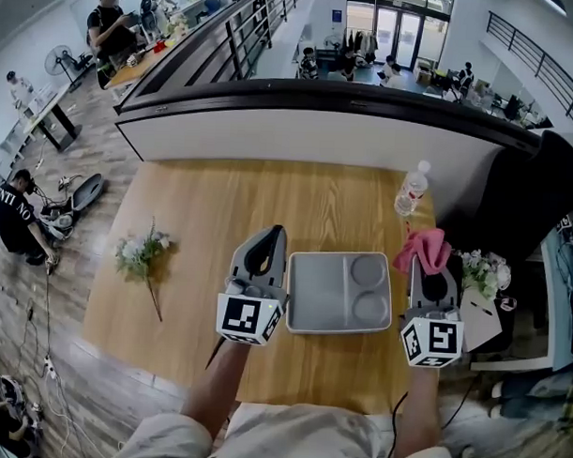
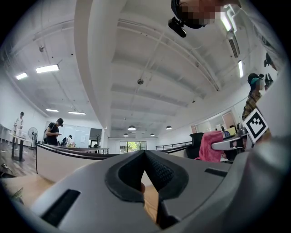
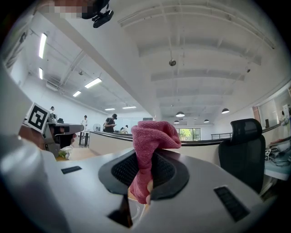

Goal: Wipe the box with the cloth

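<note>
1. Worktop of pale wood carries a grey box, a water bottle near its far edge and a flower sprig well to the left.
2. The left claw, tips together on nothing, sits just left of the box.
3. The right claw pinches a pink cloth just right of the box.
4. Beyond stands a curved white wall, with people at desks farther off.
</note>
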{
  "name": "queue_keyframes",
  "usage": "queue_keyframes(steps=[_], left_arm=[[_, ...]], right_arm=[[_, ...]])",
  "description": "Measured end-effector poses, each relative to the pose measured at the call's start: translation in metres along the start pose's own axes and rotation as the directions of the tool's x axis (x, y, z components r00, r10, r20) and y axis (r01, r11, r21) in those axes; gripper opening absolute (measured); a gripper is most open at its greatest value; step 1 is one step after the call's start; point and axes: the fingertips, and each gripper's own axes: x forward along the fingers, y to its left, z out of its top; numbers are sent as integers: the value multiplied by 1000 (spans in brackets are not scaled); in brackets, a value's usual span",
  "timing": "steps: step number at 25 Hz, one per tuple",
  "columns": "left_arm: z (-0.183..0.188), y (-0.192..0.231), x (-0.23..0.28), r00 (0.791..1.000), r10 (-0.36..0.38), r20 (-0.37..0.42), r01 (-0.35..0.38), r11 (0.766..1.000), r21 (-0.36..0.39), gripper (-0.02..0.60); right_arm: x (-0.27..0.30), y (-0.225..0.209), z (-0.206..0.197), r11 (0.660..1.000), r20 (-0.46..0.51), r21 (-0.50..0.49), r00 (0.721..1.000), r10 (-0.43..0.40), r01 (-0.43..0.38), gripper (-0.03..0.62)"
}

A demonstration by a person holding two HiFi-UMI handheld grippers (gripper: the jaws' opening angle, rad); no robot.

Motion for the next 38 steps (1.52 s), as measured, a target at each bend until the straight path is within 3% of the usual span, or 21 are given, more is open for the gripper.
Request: queue_keyframes(steps=[11,17,26,38], left_arm=[[-7,-4,-3,1000,4,-18,-4,1000,28,12],[-9,-6,-5,1000,14,-15,-14,999,31,12],[-7,-19,-11,999,16,34,-17,999,28,12],[-25,-35,-24,1000,6,14,-6,1000,1,12]], right_arm=[[20,21,-12,975,-95,-190,990,101,-118,74],[33,37,-20,937,-162,-295,976,144,-187,74],[50,48,-59,816,-304,-494,939,161,-300,74],[65,49,-116,661,-491,-601,860,138,-449,74]])
